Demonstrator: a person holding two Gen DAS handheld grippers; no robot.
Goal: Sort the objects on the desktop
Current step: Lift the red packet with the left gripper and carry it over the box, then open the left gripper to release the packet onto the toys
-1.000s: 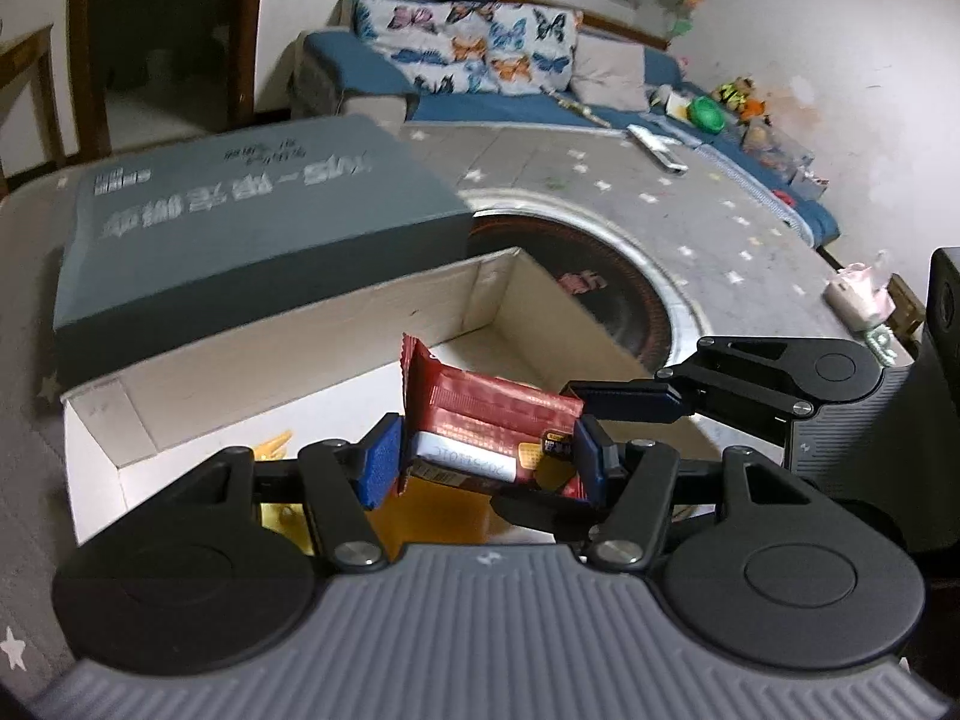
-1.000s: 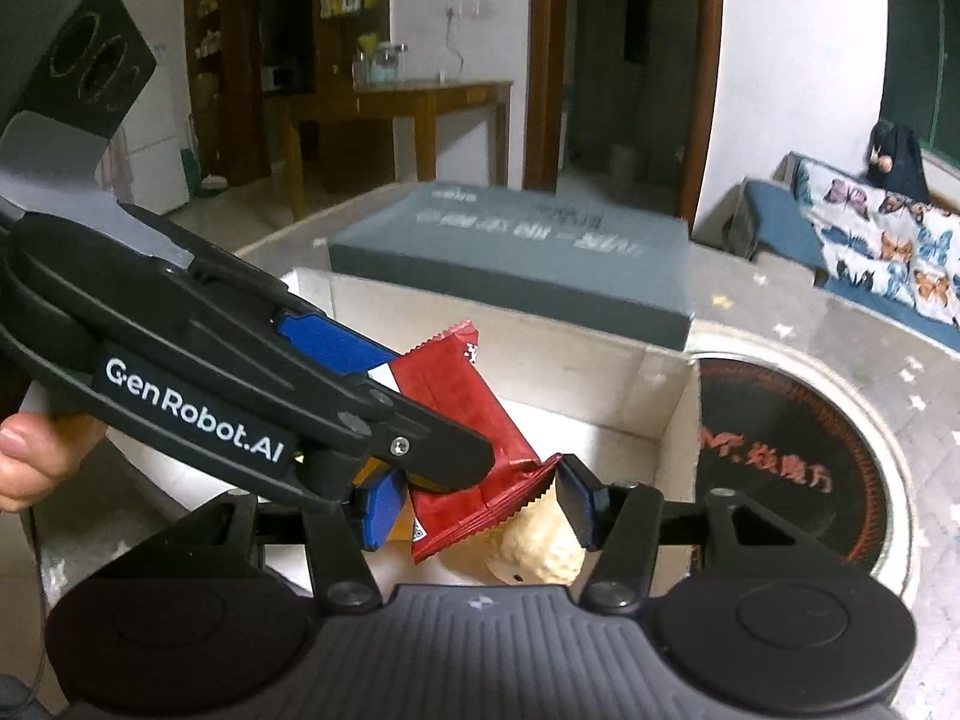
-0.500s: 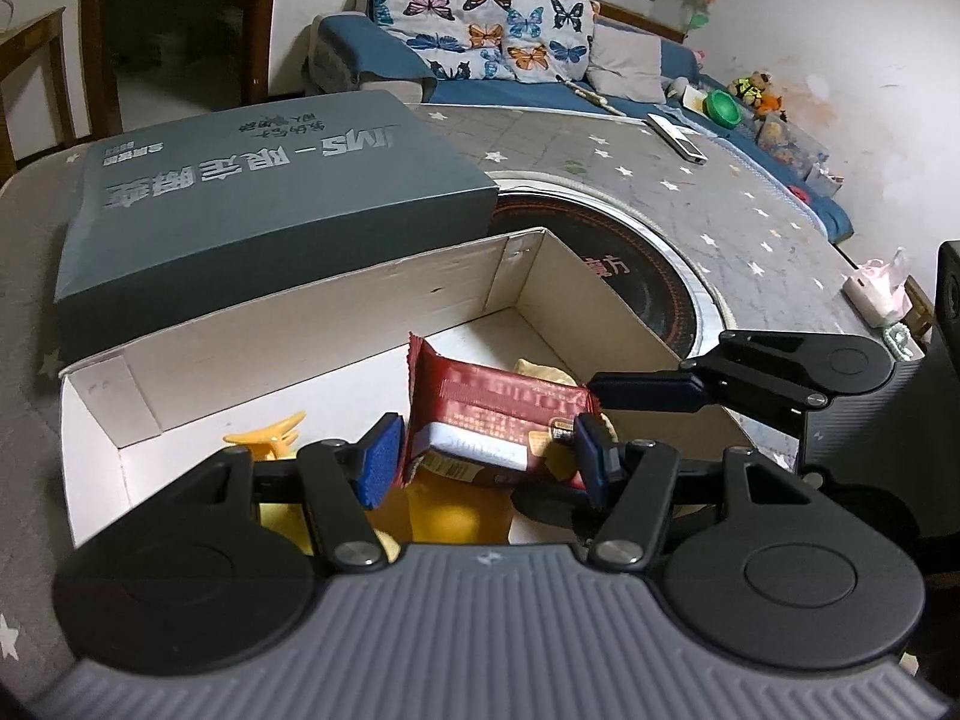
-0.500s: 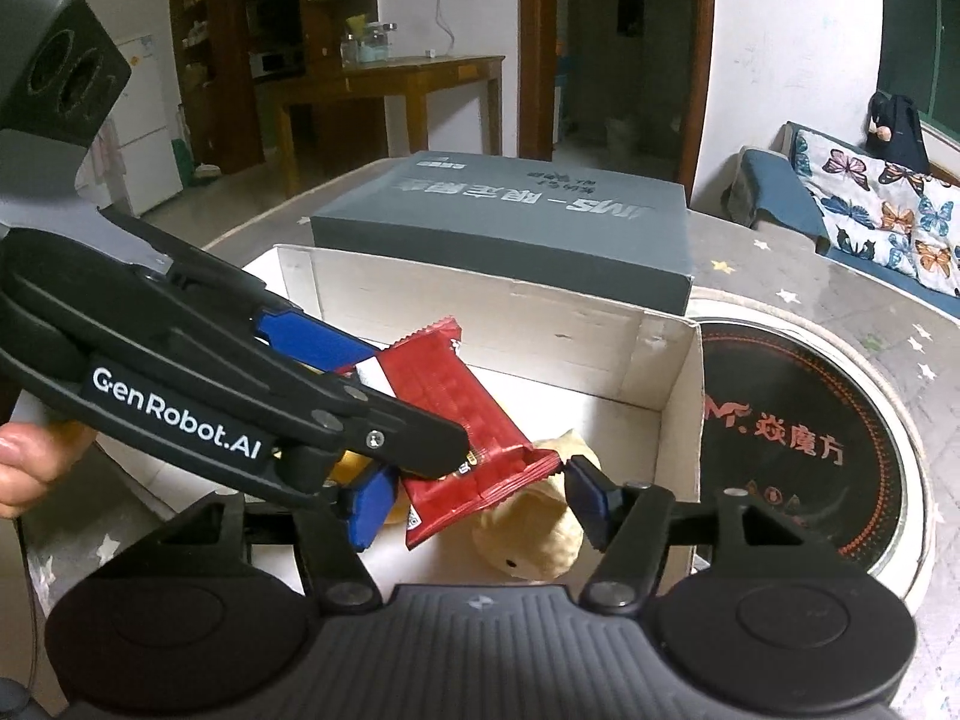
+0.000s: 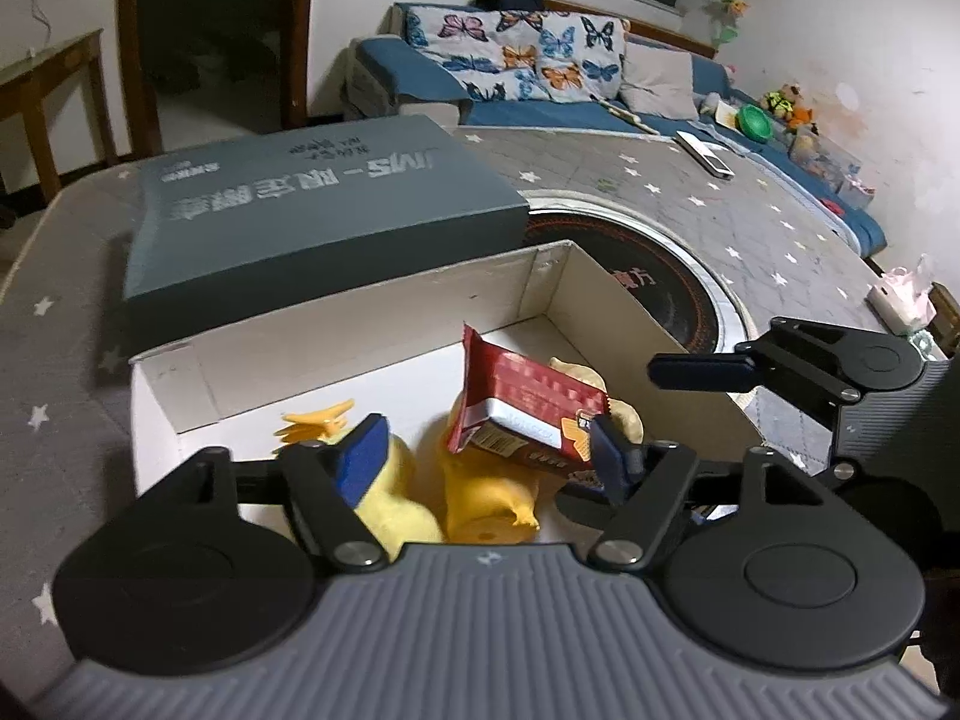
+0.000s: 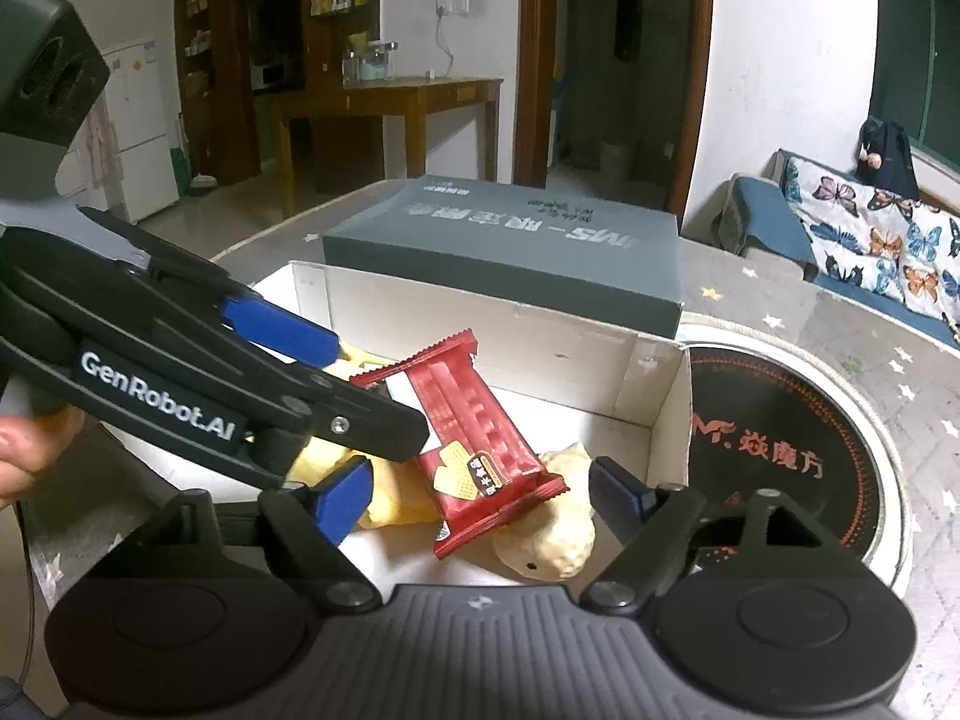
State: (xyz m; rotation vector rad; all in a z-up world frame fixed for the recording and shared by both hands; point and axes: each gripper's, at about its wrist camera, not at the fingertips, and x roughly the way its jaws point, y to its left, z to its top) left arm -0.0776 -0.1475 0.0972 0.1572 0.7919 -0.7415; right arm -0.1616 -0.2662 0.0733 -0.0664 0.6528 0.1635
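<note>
A: Your left hand-held gripper point(image 5: 486, 447) hangs over the white box point(image 5: 360, 324) with its fingers spread wide. The red snack packet point(image 5: 528, 414) touches only the right-side pad, so nothing pinches it — you hold nothing there. Your right hand-held gripper point(image 6: 477, 492) is just as wide and empty, with the packet's lower end lying loose between its fingers.

B: Where does the packet lie?

A: Inside the box, tilted across the yellow squeeze toys point(image 5: 486, 498) and a pale lumpy toy point(image 6: 549, 540). I judge it light, crinkly and slick, its contents brittle. Take it across the flat middle, gently, if you must move it.

B: And room?

A: The cardboard walls look thin, and the grey lid point(image 5: 312, 204) lies just behind the far wall. Rise straight up; the table point(image 5: 720, 210) to your right offers open space.
</note>
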